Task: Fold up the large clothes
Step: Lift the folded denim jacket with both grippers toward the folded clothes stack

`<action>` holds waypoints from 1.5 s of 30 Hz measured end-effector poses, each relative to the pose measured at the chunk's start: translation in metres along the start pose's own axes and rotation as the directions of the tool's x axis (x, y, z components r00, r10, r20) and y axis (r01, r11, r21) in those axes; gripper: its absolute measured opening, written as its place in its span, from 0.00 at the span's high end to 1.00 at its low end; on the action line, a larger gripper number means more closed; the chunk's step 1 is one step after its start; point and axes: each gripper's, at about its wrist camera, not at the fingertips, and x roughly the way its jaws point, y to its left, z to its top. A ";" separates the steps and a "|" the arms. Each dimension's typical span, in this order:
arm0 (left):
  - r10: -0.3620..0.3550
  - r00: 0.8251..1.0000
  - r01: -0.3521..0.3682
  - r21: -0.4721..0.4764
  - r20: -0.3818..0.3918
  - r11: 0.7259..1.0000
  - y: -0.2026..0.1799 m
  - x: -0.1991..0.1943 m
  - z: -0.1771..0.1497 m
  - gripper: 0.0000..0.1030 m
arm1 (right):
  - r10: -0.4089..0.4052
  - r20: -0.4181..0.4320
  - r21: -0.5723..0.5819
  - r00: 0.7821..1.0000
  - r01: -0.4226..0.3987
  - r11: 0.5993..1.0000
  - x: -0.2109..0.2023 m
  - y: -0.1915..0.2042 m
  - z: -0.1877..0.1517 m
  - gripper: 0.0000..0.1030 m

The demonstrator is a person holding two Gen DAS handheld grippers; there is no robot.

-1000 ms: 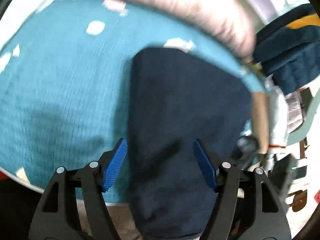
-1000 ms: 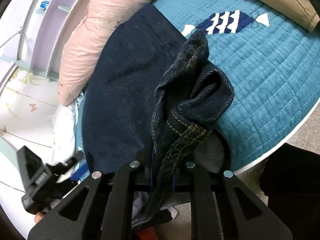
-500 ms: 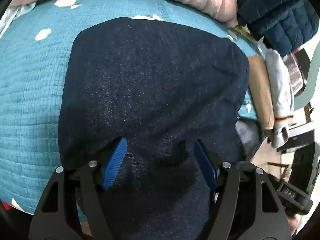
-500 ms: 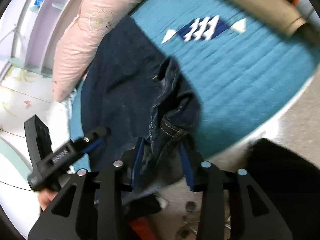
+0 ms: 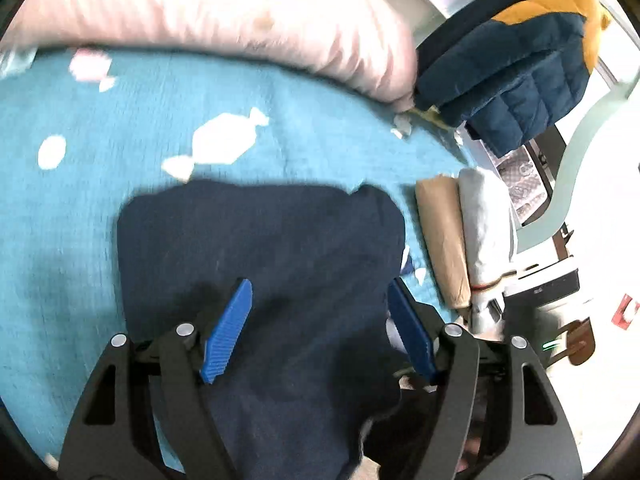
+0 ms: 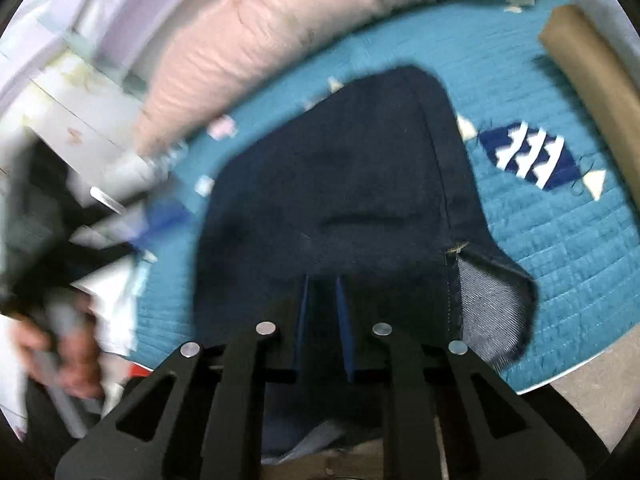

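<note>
Dark blue jeans lie folded on a teal quilted mat. In the left wrist view my left gripper is open, its blue pads spread over the near part of the jeans, holding nothing. In the right wrist view the jeans lie flat with a paler inside flap turned up at the right. My right gripper hovers over their near edge with its pads close together, a narrow gap between them and no cloth in it.
A pink bolster pillow runs along the far side of the mat. A navy and yellow padded jacket hangs at right. A tan roll and a grey roll lie at the mat's right edge. The mat's edge meets bare floor.
The right gripper let go of the bunched denim, which now lies flat, and its pads have drawn together. The left gripper pulled back, so more teal mat shows beyond the jeans.
</note>
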 end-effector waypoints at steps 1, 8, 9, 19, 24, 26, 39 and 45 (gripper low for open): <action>0.034 0.999 -0.034 0.005 -0.013 0.999 0.003 0.007 0.007 0.31 | -0.023 -0.068 0.036 0.997 0.026 0.999 0.020 -0.012 -0.005 0.90; 0.086 0.982 -0.113 -0.161 -0.168 0.980 0.071 0.068 0.028 0.44 | 0.005 -0.075 0.069 0.997 0.000 0.998 0.033 -0.033 -0.017 1.00; 0.077 0.983 -0.108 -0.180 -0.169 0.978 0.073 0.065 0.028 0.44 | 0.010 -0.073 0.075 0.997 -0.004 0.997 0.033 -0.034 -0.017 1.00; 0.146 0.989 -0.149 -0.130 -0.032 0.980 0.070 -0.022 -0.049 0.20 | 0.058 0.109 0.129 0.992 -0.072 0.989 -0.042 -0.045 -0.050 0.53; 0.150 0.984 -0.170 -0.245 -0.101 0.955 0.081 -0.020 -0.107 0.20 | -0.004 0.118 0.200 0.993 -0.020 0.980 -0.053 -0.061 -0.068 0.53; 0.104 0.983 -0.144 -0.281 -0.153 0.949 0.081 -0.012 -0.126 0.20 | 0.004 0.113 0.232 0.994 -0.030 0.972 -0.056 -0.066 -0.073 0.53; 0.142 0.968 -0.202 -0.299 -0.209 0.933 0.076 0.007 -0.172 0.13 | 0.032 0.082 0.347 0.996 -0.059 0.936 -0.047 -0.070 -0.086 0.51; 0.068 0.973 -0.139 -0.326 -0.220 0.935 0.075 0.000 -0.166 0.48 | 0.042 0.089 0.442 0.995 -0.078 0.894 -0.049 -0.084 -0.093 0.45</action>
